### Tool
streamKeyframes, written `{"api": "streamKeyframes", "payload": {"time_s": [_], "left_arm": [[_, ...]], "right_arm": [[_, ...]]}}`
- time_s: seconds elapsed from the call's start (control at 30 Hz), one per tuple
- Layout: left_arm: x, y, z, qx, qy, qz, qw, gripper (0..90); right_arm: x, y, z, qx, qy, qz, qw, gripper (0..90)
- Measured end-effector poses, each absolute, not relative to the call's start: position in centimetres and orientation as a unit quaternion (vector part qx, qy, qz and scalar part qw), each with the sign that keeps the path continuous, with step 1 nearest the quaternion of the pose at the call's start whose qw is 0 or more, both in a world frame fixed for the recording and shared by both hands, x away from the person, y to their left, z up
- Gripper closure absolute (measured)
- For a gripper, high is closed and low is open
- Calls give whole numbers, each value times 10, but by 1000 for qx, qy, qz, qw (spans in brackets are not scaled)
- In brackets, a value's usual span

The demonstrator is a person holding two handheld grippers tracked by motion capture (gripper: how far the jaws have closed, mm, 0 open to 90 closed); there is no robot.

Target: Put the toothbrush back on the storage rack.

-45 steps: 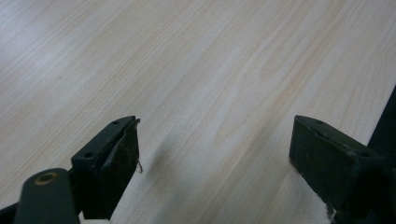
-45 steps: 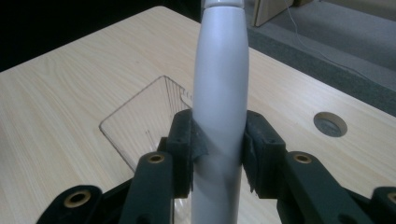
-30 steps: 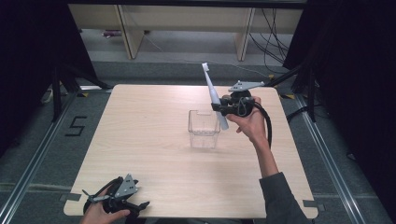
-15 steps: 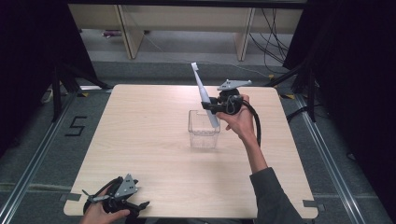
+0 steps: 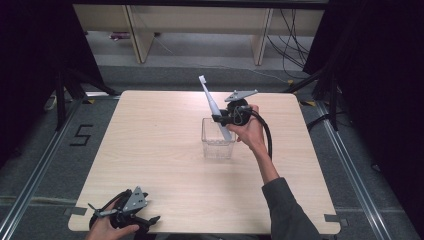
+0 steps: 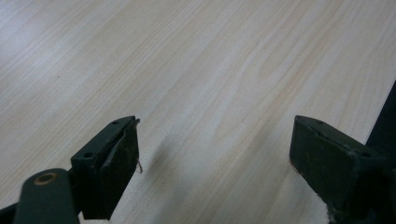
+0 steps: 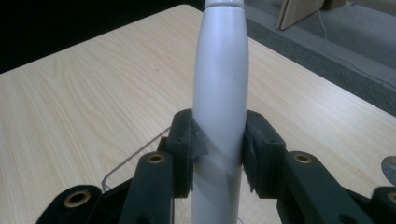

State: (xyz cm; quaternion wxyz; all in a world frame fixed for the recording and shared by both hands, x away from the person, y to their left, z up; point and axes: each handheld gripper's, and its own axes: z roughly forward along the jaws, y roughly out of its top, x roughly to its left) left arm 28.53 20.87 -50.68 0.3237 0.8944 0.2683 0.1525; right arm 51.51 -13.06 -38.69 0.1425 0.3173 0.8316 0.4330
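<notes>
Wooden tabletop (image 5: 150, 150) with a clear box (image 5: 218, 138) near its middle.

A white toothbrush (image 5: 212, 106) is gripped by the right claw (image 5: 223, 119) and is held tilted, its lower end inside the box, its head up and away from the person. The left claw (image 5: 131, 218) is kept open and empty at the near edge, well apart from the box.

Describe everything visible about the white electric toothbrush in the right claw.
The white electric toothbrush is a long, smooth, plastic-looking wand: a thick rounded handle tapering to a thin neck with a small brush head at the top. It stands tilted, head leaning up and away, its lower end dipping into the clear square plastic container. The right claw clamps the handle from both sides.
</notes>
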Motion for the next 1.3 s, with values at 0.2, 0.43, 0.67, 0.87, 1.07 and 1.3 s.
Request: {"api": "streamKeyframes", "payload": {"time_s": [0.2,0.43,0.67,0.87,1.07,1.3], "left_arm": [[286,209,-506,896,264,154,323,154],[286,210,-506,897,263,153,320,154],[286,209,-506,896,263,153,322,154],[285,209,-507,894,268,152,324,154],[286,209,-506,896,263,154,322,154],[286,209,-506,897,261,154,322,154]], "right_arm": [[518,-125,-395,320,835,426,137,670],[520,-123,-402,314,847,405,138,670],[521,-121,-411,318,849,400,134,670],[522,-120,-414,315,857,386,130,670],[522,-117,-418,315,860,379,131,670],[523,-116,-421,313,870,360,123,670]]}}
